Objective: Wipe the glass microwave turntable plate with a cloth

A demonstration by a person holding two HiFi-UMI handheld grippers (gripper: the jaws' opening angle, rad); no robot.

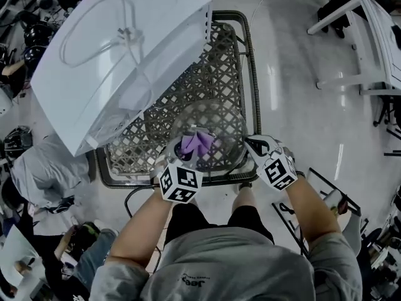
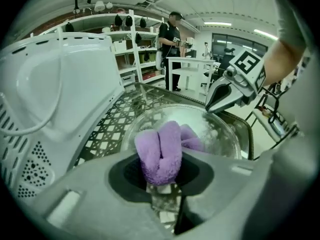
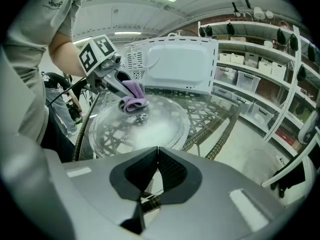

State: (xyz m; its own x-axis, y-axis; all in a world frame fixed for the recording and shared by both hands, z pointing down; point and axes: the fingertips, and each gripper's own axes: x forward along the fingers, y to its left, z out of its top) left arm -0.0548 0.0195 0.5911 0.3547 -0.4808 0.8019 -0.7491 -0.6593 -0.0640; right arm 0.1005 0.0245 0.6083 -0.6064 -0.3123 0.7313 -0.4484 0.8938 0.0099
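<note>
Left gripper (image 1: 186,153) clamps purple cloth (image 1: 200,144) on glass turntable plate (image 1: 220,119); right gripper (image 1: 249,144) pinched shut, empty; lattice table (image 1: 253,74), microwave (image 1: 119,55) upper left, glossy floor (image 1: 301,105).

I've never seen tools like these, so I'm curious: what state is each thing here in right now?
Left tongs: shut on the purple cloth.
Purple cloth: bunched, resting on the glass plate.
Right tongs: shut, nothing between them.
Glass plate: lying flat on the wicker table.
Microwave: standing on the table, door not visible.
</note>
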